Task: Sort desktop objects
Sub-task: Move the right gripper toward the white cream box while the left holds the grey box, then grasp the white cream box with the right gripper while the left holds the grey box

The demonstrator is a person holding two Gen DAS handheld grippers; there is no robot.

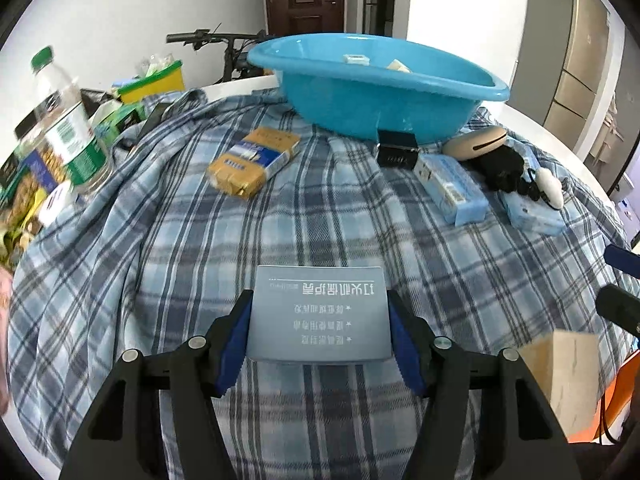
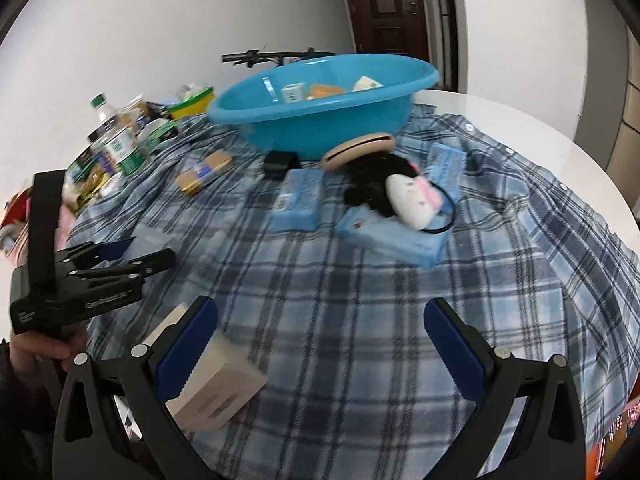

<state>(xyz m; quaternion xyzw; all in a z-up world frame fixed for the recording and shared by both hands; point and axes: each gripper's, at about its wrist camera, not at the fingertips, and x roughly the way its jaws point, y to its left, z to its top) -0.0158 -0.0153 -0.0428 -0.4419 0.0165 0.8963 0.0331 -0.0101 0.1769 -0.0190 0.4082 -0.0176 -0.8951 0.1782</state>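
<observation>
Now the left tool (image 1: 320,332) clamps a grey-blue printed card (image 1: 319,314) between its blue pads, above the plaid cloth (image 1: 180,264) on the table. Beyond it sits the blue basin (image 1: 376,88). The right tool (image 2: 320,344) stands wide open; a blurred beige box (image 2: 218,386) beside its left pad looks unheld.

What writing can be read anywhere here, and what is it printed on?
"打火机保护壳": upside down on the grey box, a likely reading.
Its three smaller lines: too blurred.
Water bottle label, yellow packet, blue packets: unreadable.
White lettering on the left gripper: too blurred.
</observation>
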